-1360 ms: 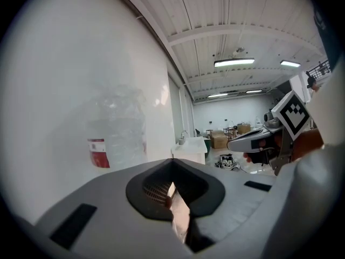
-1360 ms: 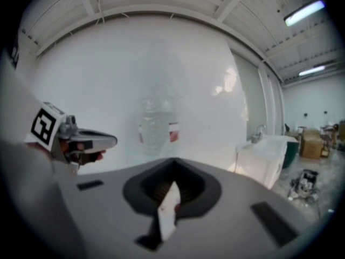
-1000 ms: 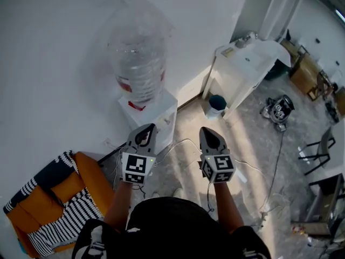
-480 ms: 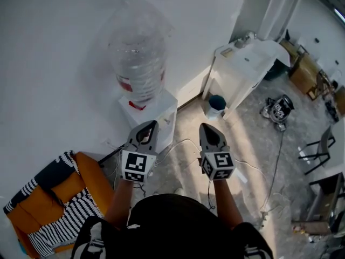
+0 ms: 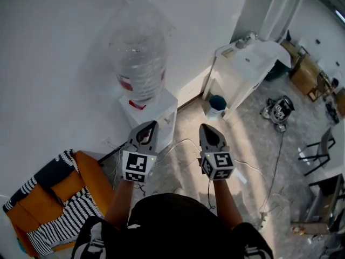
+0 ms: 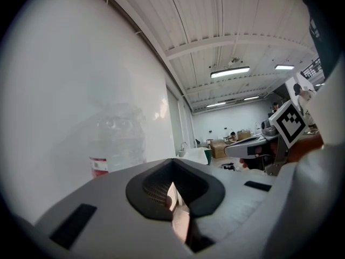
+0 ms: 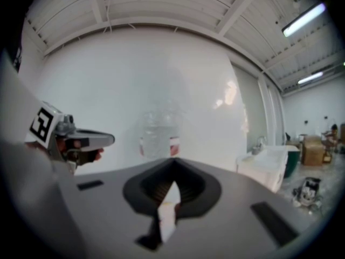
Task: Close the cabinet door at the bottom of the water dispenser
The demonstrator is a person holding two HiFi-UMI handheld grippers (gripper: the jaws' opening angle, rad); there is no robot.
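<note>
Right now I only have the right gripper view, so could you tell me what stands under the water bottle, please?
Observer: A white dispenser body, seen from above in the head view.
Operator: Is the left gripper ready?
Observer: The left gripper has its jaws together, with nothing between them.
Operator: Is anything beside the dispenser?
Observer: An orange armchair with a striped throw stands to its left in the head view.
</note>
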